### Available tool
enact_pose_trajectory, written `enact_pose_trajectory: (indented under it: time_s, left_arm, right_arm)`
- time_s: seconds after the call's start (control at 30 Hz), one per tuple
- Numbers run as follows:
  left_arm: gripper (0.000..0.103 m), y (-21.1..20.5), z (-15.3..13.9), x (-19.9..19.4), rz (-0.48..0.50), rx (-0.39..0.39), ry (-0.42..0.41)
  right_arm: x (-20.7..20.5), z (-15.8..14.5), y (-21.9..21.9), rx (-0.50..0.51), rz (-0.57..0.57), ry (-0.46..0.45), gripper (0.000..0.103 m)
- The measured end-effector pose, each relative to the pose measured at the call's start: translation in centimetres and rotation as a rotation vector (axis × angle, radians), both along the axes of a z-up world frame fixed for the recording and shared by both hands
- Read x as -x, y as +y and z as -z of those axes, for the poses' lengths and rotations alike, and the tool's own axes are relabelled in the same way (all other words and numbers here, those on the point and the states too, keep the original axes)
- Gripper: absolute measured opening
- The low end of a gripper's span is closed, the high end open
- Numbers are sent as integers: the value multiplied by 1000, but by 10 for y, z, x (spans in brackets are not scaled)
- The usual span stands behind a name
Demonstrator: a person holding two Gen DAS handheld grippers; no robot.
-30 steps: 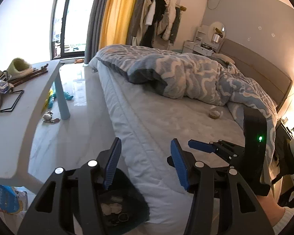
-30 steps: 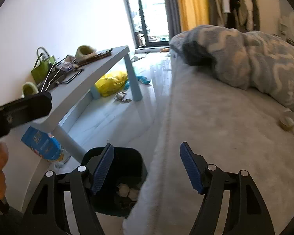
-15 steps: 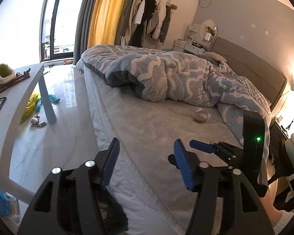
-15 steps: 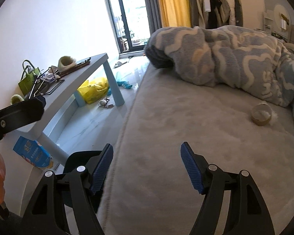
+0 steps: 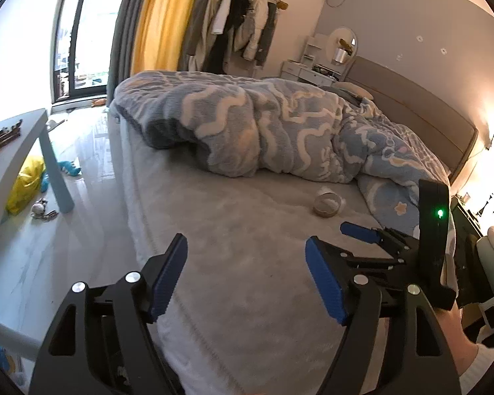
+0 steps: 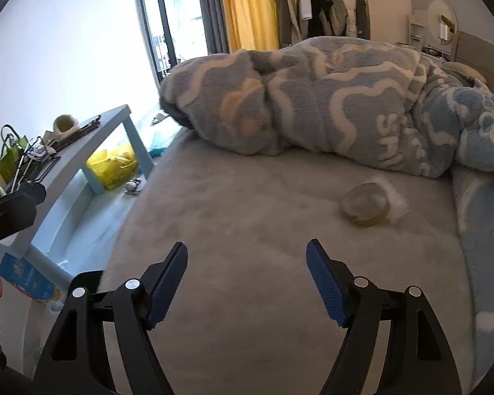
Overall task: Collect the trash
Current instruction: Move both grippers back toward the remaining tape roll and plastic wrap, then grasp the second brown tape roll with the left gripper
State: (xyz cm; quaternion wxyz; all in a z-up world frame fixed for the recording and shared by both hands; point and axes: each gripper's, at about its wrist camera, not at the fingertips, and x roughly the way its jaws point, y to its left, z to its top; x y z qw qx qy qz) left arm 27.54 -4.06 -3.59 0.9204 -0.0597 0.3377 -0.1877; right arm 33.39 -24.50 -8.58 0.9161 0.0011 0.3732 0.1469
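A clear round plastic container (image 6: 365, 206) lies on its side on the grey bed sheet (image 6: 247, 223) with a white tissue (image 6: 397, 202) beside it; it also shows in the left wrist view (image 5: 327, 202). My right gripper (image 6: 247, 283) is open and empty, above the sheet, well short of the container. My left gripper (image 5: 247, 276) is open and empty over the bed's near edge. The right gripper's blue fingertips (image 5: 362, 232) show in the left wrist view. A corner of the dark trash bin (image 6: 84, 281) shows beside the bed.
A rumpled blue-grey blanket (image 6: 329, 105) covers the far bed. A light blue table (image 6: 82, 154) with clutter stands on the left, a yellow bag (image 6: 113, 168) under it. A blue package (image 6: 24, 278) leans at the table leg. Clothes hang near the yellow curtain (image 5: 161, 23).
Both grippers have swung from over the trash bin toward the bed. The bin has dropped almost out of view, and the container now looks nearer. Both stay open.
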Motion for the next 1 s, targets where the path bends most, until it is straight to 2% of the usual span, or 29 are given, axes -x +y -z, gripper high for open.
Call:
enact_pose_trajectory:
  time_s: [0.2,0.5,0.73,1.0]
  left_arm:
    - [80,-23,7,-19,28,-2,10]
    - [83,-59,17,-54,70,58,41]
    - [83,-80,27,-79,85,93,77]
    - [83,-102,42,-109,96,183,155]
  right_arm:
    - [-23,0,-29,23,34,-7,79]
    - [-49,1,-71,62,61,2,79]
    - [-68,15,-92,88,-8,60,81]
    - [-82,30,-107,144,-45,92,82]
